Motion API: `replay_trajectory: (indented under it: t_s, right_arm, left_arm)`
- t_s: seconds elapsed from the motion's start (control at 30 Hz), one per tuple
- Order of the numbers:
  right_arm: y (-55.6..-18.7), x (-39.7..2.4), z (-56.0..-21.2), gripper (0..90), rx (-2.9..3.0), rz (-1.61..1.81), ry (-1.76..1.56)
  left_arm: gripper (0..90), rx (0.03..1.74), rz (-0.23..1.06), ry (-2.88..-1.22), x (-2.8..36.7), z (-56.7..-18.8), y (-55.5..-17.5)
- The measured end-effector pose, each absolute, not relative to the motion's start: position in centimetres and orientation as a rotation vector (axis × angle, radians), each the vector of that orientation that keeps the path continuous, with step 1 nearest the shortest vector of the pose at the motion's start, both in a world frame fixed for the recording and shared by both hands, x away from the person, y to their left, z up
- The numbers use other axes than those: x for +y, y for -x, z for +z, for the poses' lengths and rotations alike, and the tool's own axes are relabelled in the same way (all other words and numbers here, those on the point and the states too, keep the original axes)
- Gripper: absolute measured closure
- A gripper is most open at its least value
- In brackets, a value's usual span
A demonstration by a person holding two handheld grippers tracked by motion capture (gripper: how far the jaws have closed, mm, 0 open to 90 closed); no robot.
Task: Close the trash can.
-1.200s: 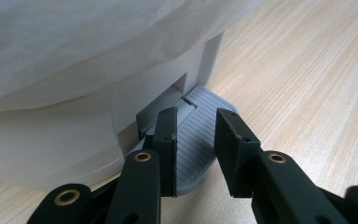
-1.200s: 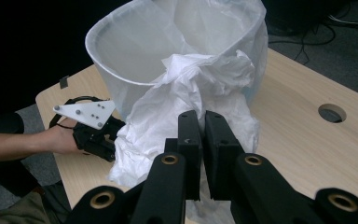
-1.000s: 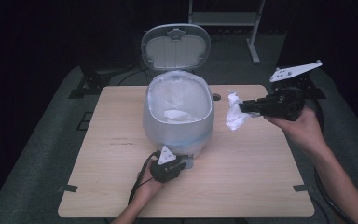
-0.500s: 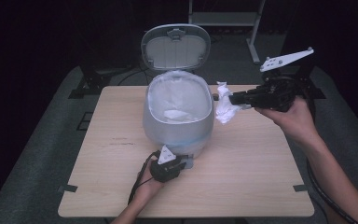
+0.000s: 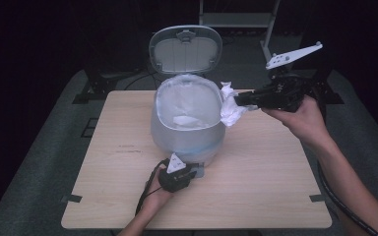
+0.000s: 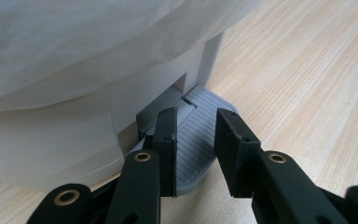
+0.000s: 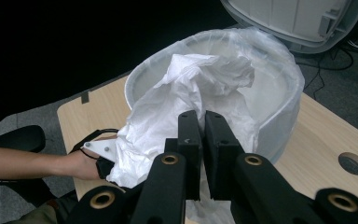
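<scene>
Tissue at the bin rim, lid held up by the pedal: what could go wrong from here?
1. The tissue hangs at the bin rim, not over the opening. If the right gripper lets go here, it may drop on the table.
2. The left gripper rests on the pedal. If it slips off, the lid could fall on the tissue.
3. Loose folds could snag the liner and pull it off the rim.

Table [image 5: 256, 196]: pale wood-grain top, looking matt. Bin [image 5: 187, 140]: smooth grey plastic, wearing a thin translucent plastic liner [image 7: 286, 77]. Pedal [image 6: 198, 140]: grey ribbed plastic. Crumpled tissue [image 5: 230, 105]: showing soft, creased white paper. Gripper jaws: appearing as matt black plastic with brass-coloured rivets.
</scene>
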State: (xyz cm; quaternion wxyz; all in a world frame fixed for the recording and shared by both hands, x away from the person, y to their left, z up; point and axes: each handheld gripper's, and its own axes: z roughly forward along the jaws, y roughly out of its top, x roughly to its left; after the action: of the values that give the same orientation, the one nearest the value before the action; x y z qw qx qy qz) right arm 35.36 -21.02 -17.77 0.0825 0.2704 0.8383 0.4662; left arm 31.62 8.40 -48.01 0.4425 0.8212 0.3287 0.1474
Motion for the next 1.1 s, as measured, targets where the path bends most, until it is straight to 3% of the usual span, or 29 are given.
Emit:
replay_trajectory:
  t_s: [1.1]
  right_arm:
    - [-37.4, -15.9, -16.9, 85.0, 2.559, 1.398, -0.752]
  left_arm:
    - [69.9, 0.817, 0.362, -2.032, 8.4, -48.0, -31.7]
